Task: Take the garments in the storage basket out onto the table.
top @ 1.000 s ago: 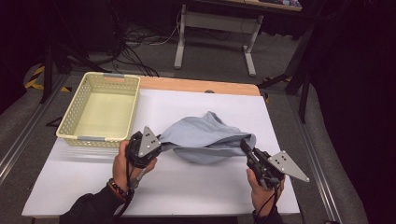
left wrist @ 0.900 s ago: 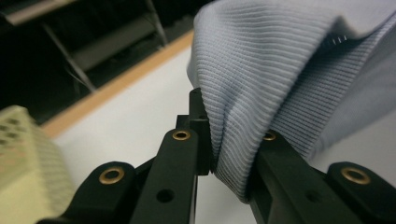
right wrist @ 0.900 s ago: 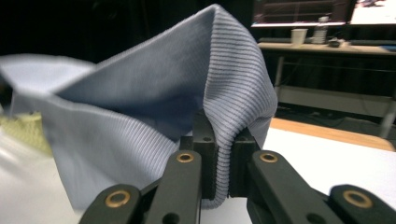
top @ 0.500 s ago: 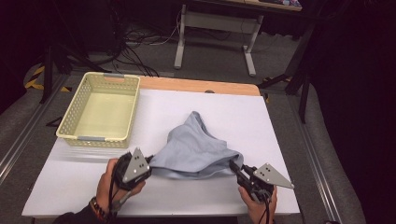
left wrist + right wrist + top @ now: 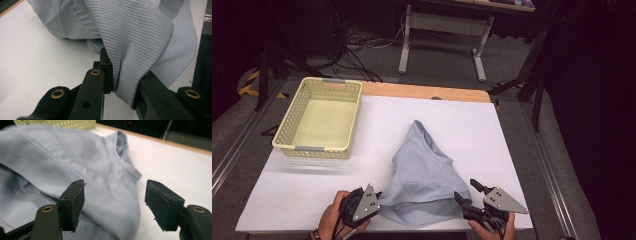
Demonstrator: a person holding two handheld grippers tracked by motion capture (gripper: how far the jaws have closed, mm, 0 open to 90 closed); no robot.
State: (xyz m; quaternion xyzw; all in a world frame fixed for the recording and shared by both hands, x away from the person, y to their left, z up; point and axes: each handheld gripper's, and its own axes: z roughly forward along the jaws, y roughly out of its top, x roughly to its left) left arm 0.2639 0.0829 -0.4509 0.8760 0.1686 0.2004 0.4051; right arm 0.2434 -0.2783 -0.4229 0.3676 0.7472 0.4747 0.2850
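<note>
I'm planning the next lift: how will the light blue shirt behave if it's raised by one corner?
Probably floppy: the light blue shirt bunches into folds where the left gripper pinches it. It likely drapes and trails rather than holding shape, as it lies slumped on the white table. Its ribbed knit looks grippy, so slipping seems unlikely.

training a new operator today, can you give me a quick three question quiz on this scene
1. True or false: the left gripper is clamped on the light blue garment.
2. The right gripper has its jaws: A) pinching the garment, B) standing apart above it, C) closed on the basket.
3. Where does the basket sit relative to the garment in the high view?

Key: 1 true. 2 B, the jaws have just been opening and no longer press the cloth. 3 To the garment's left and farther from the person, on the white table.
</note>
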